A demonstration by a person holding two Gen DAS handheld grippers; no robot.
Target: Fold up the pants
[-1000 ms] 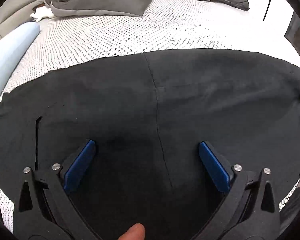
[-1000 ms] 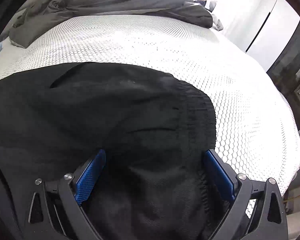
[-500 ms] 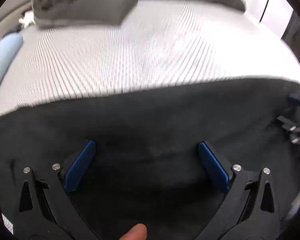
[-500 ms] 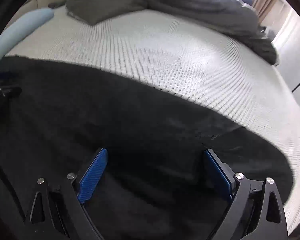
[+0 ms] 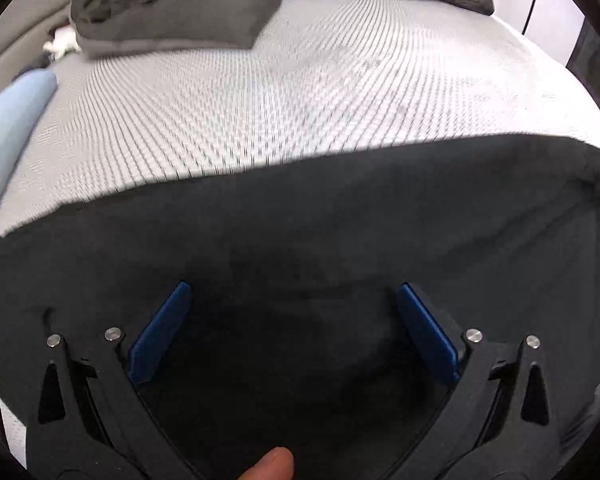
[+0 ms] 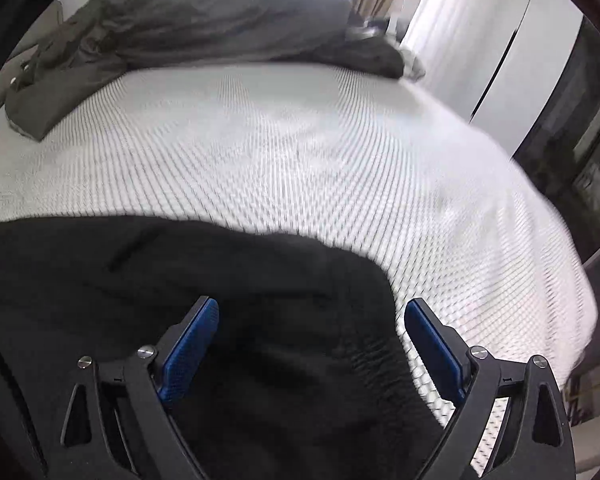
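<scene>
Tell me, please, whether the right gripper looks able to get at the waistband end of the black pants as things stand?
Probably yes: the right gripper is open over the black pants, and nothing lies across the gathered waistband on the mattress.

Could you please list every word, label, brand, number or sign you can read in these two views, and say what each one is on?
None: no readable text appears in either view.
The black pants show no tag or print.
The patterned white mattress and grey duvet are plain.
The left gripper and right gripper bear no markings.
</scene>
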